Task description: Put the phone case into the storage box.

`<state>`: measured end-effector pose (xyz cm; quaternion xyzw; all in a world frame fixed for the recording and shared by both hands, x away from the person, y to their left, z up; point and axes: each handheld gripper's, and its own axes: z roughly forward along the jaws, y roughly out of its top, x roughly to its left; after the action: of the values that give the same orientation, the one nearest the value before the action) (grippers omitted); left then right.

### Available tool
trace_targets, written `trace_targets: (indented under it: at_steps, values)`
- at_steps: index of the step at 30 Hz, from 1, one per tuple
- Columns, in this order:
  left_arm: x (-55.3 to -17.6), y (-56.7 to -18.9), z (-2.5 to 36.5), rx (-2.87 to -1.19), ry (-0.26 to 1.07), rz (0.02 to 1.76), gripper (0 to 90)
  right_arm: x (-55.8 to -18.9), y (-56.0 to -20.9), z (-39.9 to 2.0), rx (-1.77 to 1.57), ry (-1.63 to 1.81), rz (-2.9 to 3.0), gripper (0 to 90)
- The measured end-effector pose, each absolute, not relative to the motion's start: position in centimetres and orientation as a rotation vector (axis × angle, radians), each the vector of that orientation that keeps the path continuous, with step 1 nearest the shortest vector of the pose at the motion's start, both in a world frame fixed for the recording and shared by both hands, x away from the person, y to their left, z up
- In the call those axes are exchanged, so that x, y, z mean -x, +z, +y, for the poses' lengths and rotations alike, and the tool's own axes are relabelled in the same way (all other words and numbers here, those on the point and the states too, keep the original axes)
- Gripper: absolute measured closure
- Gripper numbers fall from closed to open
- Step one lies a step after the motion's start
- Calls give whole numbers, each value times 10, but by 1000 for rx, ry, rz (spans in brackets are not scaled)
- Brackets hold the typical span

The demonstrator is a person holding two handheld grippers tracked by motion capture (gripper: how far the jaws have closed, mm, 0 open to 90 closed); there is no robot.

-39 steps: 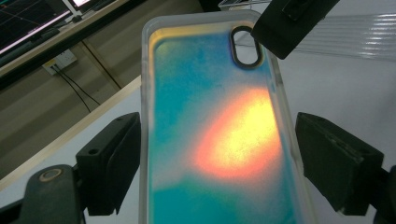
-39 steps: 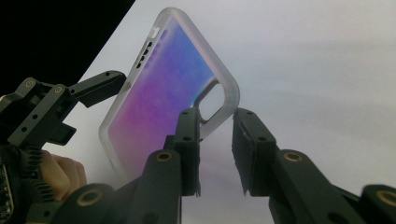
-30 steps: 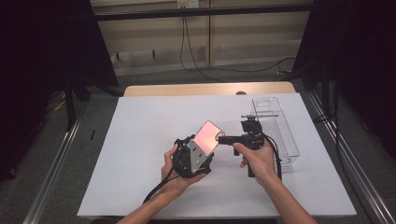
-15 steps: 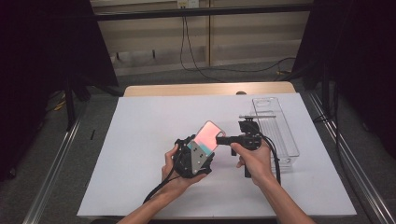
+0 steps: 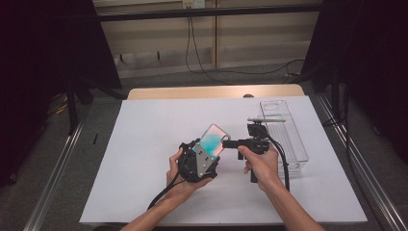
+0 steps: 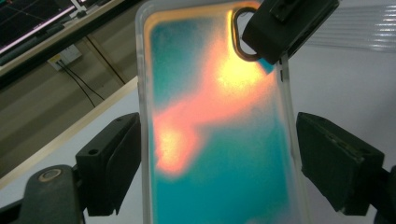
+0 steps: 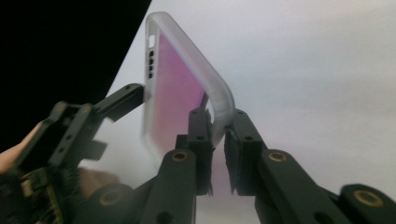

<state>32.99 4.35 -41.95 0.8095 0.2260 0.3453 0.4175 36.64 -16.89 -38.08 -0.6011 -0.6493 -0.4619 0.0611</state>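
So, nearest the camera in the high view, the person's left hand [image 5: 180, 180] is holding the left gripper [image 5: 208, 153], and the right hand [image 5: 260, 166] is holding the right gripper [image 5: 226, 142] just beside it. Both are meeting at a phone case [image 5: 212, 140], a translucent one with a teal and orange-pink back, tilted up off the white surface [image 5: 144, 144]. In the left gripper view the case [image 6: 219, 130] is sitting between the left jaws; they're looking spread with a little gap on each side, so not actually squeezing. In the right gripper view the right jaws are pinching the case's frosted rim [image 7: 223, 107]. Farther back on the right, a clear plastic tray [image 5: 288, 139] is lying on the surface.
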Motion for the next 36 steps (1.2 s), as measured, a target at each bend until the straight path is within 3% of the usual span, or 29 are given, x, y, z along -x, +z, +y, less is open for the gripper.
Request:
trace_targets:
  at_steps: [14,19,23,26,32,36]
  values:
    - [-339,-422,45,-2042,781,577,148,-367,-380,-166,1763,-1425,-1969,845]
    - [-338,-420,46,-2038,769,588,94,-367,-379,-167,1763,-1429,-1993,845]
    - [-340,-416,50,-2016,624,644,83,-366,-377,-172,1761,-1449,-2000,846]
    - [-339,-415,50,-2026,656,642,76,-366,-376,-176,1771,-1463,-2011,845]
    - [-338,-411,55,-2008,549,671,58,-367,-374,-182,1778,-1490,-2012,845]
    - [-336,-409,62,-2006,571,682,33,-367,-373,-182,1778,-1500,-2041,845]
